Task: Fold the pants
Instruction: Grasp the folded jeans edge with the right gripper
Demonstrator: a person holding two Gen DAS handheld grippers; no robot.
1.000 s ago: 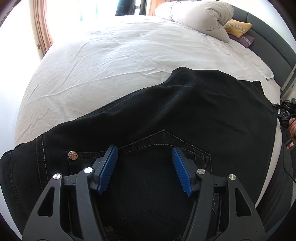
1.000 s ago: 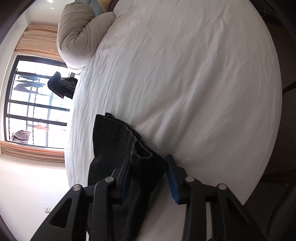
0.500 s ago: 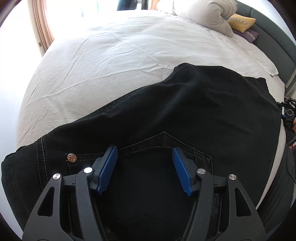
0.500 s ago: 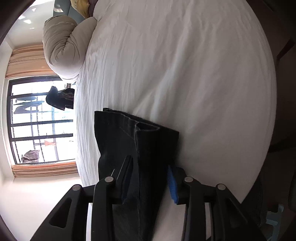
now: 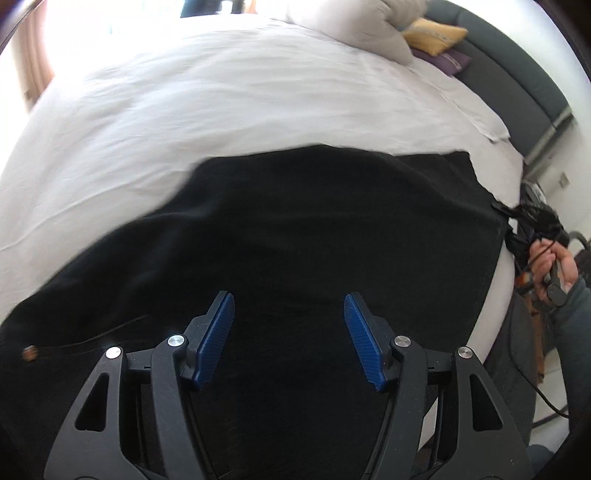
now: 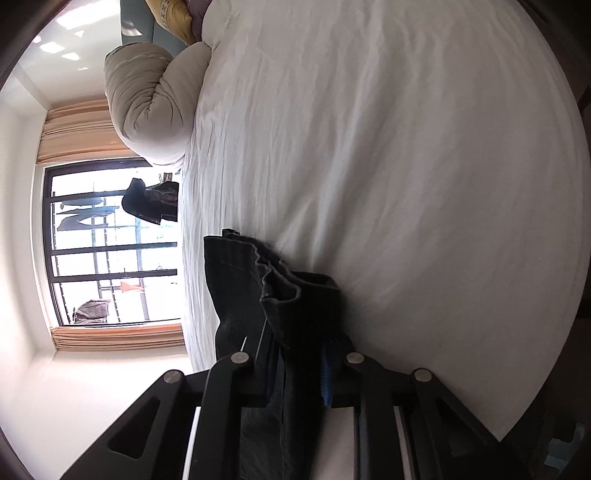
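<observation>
- Black denim pants [image 5: 314,229] lie spread flat on the white-sheeted bed [image 5: 221,99], reaching to the bed's near edge; a copper rivet [image 5: 28,353] shows at the lower left of the left wrist view.
- Left gripper [image 5: 289,339] hangs over the dark fabric, jaws spread wide and released, blue ribbed pads [image 5: 217,339] apart with only cloth visible between them. Whether the pads touch the denim cannot be told.
- Right gripper [image 6: 301,373] has its jaws clenched on a bunched, layered hem end of the pants [image 6: 273,291]; the fabric stands up in folds between the black fingers, one blue pad [image 6: 325,380] just showing against it.
- In the left wrist view, the person's right hand [image 5: 554,269] sits at the far right beside the pants' edge, holding the gripper handle.
- A rolled beige duvet [image 6: 151,103] and a yellow cushion [image 5: 434,35] sit at the head of the bed against a grey headboard [image 5: 517,85].
- A window with dark bars [image 6: 110,240] and peach curtains lies beyond the bed.
</observation>
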